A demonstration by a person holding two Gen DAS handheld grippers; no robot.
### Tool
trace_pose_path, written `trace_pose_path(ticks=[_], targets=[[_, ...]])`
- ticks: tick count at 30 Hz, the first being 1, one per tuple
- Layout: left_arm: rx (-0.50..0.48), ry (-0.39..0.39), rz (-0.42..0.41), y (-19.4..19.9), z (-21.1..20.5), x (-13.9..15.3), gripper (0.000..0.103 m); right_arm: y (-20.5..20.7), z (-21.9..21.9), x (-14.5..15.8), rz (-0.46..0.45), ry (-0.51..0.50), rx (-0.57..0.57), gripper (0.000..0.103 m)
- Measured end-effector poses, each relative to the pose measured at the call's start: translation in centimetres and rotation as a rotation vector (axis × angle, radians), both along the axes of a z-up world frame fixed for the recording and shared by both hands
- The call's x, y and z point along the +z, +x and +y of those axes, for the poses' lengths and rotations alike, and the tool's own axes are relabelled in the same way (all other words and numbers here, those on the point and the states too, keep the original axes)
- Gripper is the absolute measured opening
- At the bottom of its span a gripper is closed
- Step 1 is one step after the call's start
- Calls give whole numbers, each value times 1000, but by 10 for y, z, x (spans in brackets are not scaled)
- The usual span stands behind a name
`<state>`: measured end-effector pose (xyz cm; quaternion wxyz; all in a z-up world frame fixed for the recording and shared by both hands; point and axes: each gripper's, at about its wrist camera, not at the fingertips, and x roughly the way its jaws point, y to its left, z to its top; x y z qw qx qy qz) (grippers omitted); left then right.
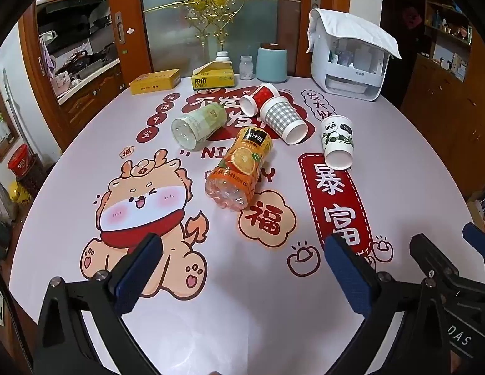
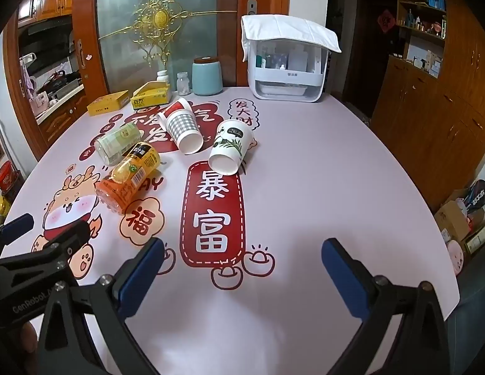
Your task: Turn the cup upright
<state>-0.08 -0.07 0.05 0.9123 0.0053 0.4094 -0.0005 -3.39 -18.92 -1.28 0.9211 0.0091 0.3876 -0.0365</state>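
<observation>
Three paper cups lie on their sides on the table: a panda cup [image 1: 336, 143] [image 2: 229, 150], a grey checked cup [image 1: 283, 119] [image 2: 184, 131] and a red cup [image 1: 258, 97] [image 2: 175, 107] behind it. All mouths face towards me. My left gripper [image 1: 242, 250] is open and empty near the table's front. My right gripper [image 2: 242, 251] is open and empty, also near the front, well short of the panda cup. The right gripper also shows at the right edge of the left wrist view [image 1: 452, 250].
An orange juice bottle [image 1: 239, 168] [image 2: 128, 178] and a pale green bottle [image 1: 198, 125] [image 2: 117, 142] lie on their sides left of the cups. At the back stand yellow boxes [image 1: 154, 82], a teal jar [image 1: 272, 62] and a white dispenser [image 1: 348, 62].
</observation>
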Motion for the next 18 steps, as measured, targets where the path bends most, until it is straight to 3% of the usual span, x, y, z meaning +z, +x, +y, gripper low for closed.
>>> trace_pose_path(ticks=[18], targets=[[-1, -10, 20, 1, 2, 1, 101, -3, 1, -1, 4, -10, 1, 101]])
